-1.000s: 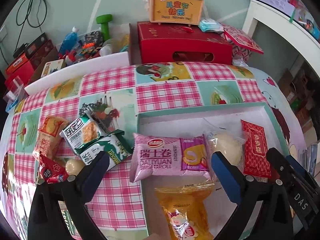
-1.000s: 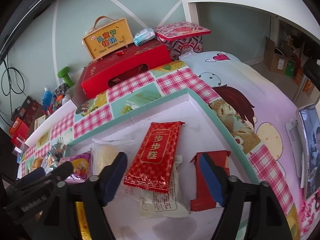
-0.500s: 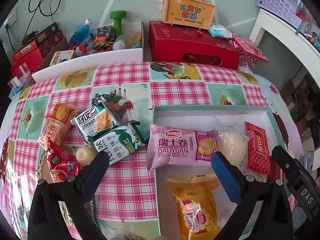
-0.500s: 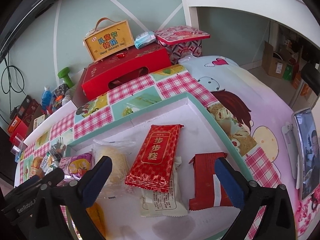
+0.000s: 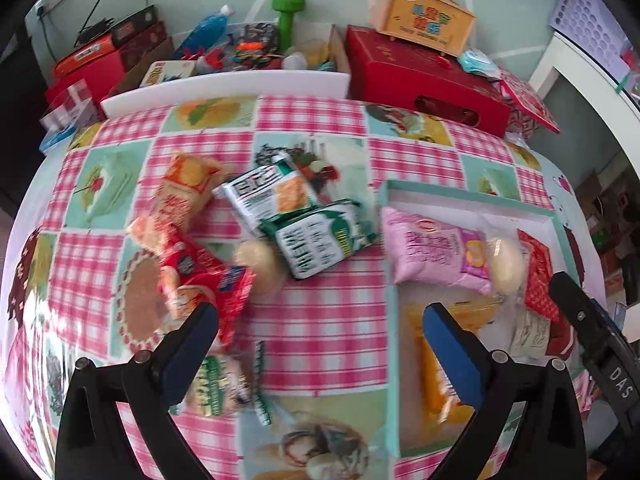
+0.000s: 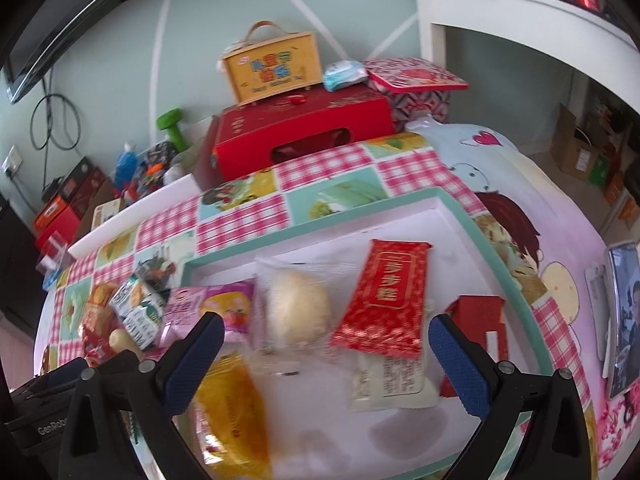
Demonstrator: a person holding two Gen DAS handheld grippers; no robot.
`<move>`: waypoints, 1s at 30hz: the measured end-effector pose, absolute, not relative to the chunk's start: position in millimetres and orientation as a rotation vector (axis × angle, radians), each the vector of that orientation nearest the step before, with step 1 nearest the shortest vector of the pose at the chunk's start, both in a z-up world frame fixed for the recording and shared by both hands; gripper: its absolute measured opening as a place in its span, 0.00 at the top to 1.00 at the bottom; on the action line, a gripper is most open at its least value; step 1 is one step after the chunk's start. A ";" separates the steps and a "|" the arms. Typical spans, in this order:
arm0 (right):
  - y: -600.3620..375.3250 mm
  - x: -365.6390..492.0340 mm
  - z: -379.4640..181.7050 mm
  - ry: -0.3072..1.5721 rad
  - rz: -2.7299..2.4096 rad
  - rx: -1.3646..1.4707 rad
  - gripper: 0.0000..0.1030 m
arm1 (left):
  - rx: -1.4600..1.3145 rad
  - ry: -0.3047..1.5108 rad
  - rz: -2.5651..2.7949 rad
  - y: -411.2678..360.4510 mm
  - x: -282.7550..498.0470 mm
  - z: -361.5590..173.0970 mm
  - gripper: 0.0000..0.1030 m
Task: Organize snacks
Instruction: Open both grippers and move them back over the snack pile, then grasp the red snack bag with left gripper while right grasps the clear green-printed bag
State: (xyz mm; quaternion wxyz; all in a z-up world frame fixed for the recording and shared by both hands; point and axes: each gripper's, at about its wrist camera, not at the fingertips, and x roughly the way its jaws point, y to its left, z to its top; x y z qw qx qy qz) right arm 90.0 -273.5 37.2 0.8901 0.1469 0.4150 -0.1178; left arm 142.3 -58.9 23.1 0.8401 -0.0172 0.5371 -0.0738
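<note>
A shallow white tray with a teal rim (image 5: 472, 199) (image 6: 320, 232) holds a pink Swiss roll pack (image 5: 432, 252) (image 6: 212, 308), a round bun in clear wrap (image 6: 298, 312), a red foil bar (image 6: 384, 300), an orange pack (image 6: 232, 408) and a red pack (image 6: 480, 328). Loose snacks lie left of the tray: two green-white biscuit packs (image 5: 316, 236), an orange pack (image 5: 180, 196), a red pack (image 5: 204, 276), a round bun (image 5: 258, 260). My left gripper (image 5: 320, 344) is open and empty above the cloth. My right gripper (image 6: 326, 356) is open and empty over the tray.
A red gift box (image 5: 424, 80) (image 6: 304, 136) with a yellow carry box (image 6: 276, 68) on it stands behind the table. A white bin of clutter (image 5: 240, 60) sits at the back left. A phone (image 6: 624, 320) lies on the table at right.
My left gripper has swung left, away from the tray, toward the loose snacks. My right gripper has opened wide and drifted left over the tray.
</note>
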 end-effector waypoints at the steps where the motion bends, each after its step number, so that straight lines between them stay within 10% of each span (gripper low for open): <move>1: -268.1 90.6 38.2 0.863 -0.231 0.293 0.00 | -0.040 1.138 -0.145 -52.5 141.5 22.2 0.01; 30: -115.6 103.6 12.0 0.966 0.065 0.073 0.00 | -0.174 1.205 0.050 59.6 141.0 2.5 0.01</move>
